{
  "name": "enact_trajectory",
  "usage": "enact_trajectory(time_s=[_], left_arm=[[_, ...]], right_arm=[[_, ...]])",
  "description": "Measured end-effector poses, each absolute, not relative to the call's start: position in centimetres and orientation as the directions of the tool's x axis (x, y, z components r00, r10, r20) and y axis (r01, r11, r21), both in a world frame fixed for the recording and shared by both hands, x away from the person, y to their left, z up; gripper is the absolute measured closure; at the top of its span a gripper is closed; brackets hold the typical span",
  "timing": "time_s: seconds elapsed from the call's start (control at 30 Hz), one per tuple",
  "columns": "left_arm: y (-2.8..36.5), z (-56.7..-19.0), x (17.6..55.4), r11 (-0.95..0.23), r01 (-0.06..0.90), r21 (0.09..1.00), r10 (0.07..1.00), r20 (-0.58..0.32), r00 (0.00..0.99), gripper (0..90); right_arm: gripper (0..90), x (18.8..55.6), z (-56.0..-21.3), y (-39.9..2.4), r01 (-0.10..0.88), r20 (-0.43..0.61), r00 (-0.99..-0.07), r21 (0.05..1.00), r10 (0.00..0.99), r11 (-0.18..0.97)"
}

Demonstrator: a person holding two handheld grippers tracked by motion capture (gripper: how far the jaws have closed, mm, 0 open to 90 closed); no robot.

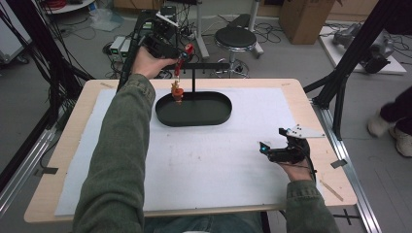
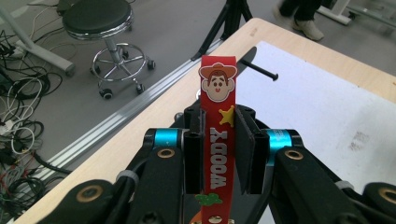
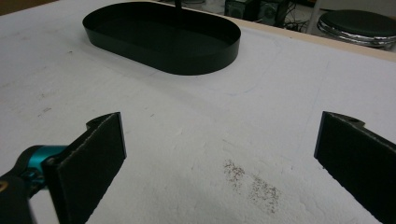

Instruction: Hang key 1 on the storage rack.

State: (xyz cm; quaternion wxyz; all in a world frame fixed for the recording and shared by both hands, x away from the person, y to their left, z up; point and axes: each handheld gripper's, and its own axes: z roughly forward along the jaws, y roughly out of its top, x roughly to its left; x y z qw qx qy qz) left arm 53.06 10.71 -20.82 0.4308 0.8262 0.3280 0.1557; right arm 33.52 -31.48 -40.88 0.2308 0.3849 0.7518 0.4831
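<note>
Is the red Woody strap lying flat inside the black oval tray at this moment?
No. The red Woody strap is clamped between the jaws of the left gripper, hanging above the black oval tray rather than lying in it.

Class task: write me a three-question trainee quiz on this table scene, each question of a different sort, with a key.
1. True or false: the left hand-held gripper is shut on the red strap.
2. Which stands on the white mat? A. black oval tray B. blue bowl C. glass jar
3. Fill in: the right hand-held gripper has its jaws ____, with nothing between them.

Key: 1 true; 2 A; 3 open.
</note>
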Motion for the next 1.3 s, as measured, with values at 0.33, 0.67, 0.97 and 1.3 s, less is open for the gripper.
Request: enact_trajectory(time_s=[0.33, 0.67, 0.97, 1.3], left_arm=[[9.4, -21.9, 54.4, -0.394, 0.422, 0.817, 0.696, -0.035, 0.717, 74.9], [9.9, -22.0, 55.3, -0.297, 0.429, 0.853, 0.725, -0.091, 0.683, 74.9], [9.9, -21.9, 56.3, -0.251, 0.436, 0.864, 0.750, -0.111, 0.652, 74.9], [9.5, -21.9, 56.9, -0.282, 0.466, 0.839, 0.762, -0.099, 0.639, 74.1]], right_arm=[[1.2, 33.5, -40.9, -31.6, 0.352, 0.022, -0.598, 0.905, 0.801, 0.238], [1.2, 33.6, -41.0, -31.6, 0.357, 0.022, -0.599, 0.902, 0.801, 0.242], [1.2, 33.7, -41.1, -31.6, 0.360, 0.025, -0.599, 0.901, 0.801, 0.242], [1.2, 33.6, -41.1, -31.8, 0.359, 0.028, -0.598, 0.903, 0.801, 0.236]])
